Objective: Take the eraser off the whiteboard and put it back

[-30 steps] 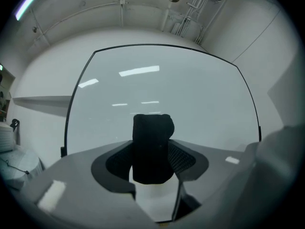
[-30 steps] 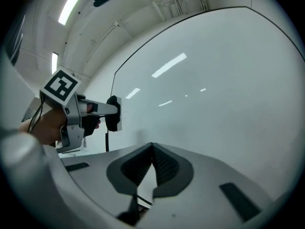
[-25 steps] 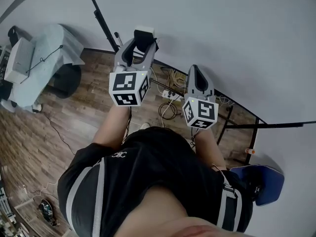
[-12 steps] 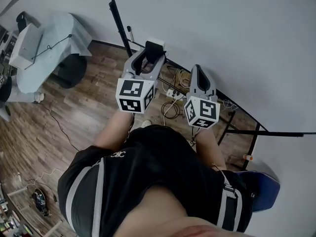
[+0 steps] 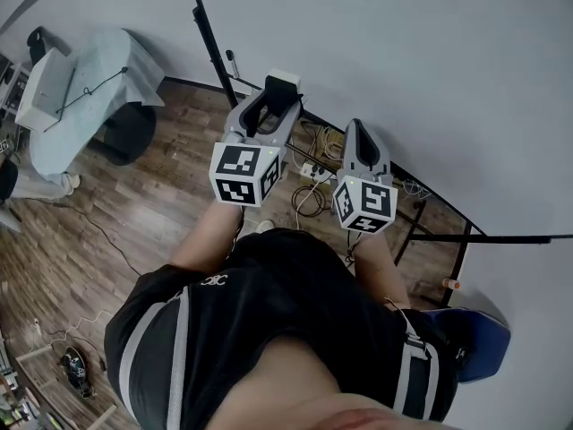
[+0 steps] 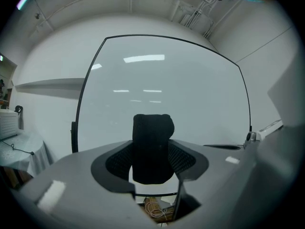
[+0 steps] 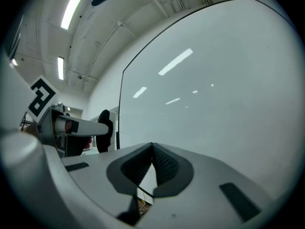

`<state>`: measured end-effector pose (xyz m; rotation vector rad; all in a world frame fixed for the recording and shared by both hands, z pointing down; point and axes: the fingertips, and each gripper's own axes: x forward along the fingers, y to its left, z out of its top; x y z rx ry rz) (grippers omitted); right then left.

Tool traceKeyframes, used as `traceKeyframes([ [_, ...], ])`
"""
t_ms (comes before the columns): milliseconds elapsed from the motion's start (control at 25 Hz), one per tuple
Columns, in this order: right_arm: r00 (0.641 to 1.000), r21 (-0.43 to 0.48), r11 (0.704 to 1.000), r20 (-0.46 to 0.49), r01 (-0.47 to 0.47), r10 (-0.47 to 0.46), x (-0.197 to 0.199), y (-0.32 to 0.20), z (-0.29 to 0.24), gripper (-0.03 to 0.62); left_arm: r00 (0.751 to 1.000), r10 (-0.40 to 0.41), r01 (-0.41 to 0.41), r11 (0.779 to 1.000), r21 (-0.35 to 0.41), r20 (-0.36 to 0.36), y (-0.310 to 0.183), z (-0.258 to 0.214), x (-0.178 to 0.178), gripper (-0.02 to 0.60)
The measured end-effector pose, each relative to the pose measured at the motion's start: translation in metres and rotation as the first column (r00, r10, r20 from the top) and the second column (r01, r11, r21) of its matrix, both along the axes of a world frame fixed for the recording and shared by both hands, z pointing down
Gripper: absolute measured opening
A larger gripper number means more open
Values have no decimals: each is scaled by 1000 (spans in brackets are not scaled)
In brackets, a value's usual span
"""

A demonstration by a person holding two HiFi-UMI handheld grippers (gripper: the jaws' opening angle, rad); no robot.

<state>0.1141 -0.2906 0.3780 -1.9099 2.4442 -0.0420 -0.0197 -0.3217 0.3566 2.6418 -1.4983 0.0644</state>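
Note:
The eraser [image 5: 283,82], black felt on a white back, sits clamped in my left gripper [image 5: 273,97], held in front of the whiteboard [image 5: 403,61]. The left gripper view shows the black felt block [image 6: 152,137] standing upright between the jaws of the left gripper [image 6: 152,152], with the whiteboard [image 6: 162,80] filling the view behind it. My right gripper [image 5: 355,129] hangs just to the right, jaws closed together on nothing. In its own view the right gripper [image 7: 152,163] points at the whiteboard [image 7: 214,80], and the left gripper shows at the left.
A cloth-covered table [image 5: 98,79] with a white box [image 5: 40,88] stands at the left on the wooden floor. Cables and a power strip [image 5: 312,173] lie under the board. Black stand legs [image 5: 439,233] and a blue seat [image 5: 479,339] are at the right.
The head view has shifted a little. My left gripper, still holding the eraser, sits slightly lower and closer to the right gripper than a second ago. The right gripper has hardly moved.

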Motion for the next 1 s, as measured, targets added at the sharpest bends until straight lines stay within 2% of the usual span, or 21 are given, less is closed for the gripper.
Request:
traceKeyframes([
  [440, 998, -4, 998, 8, -66, 66, 24, 7, 5, 3, 991, 135, -134, 991, 30, -25, -12, -19, 56, 226],
  [640, 994, -7, 994, 5, -111, 111, 40, 12, 6, 3, 988, 152, -152, 986, 68, 5, -29, -30, 77, 227],
  [1000, 979, -6, 979, -1, -204, 204, 76, 27, 7, 4, 981, 191, -192, 979, 64, 26, -47, -30, 122, 227],
])
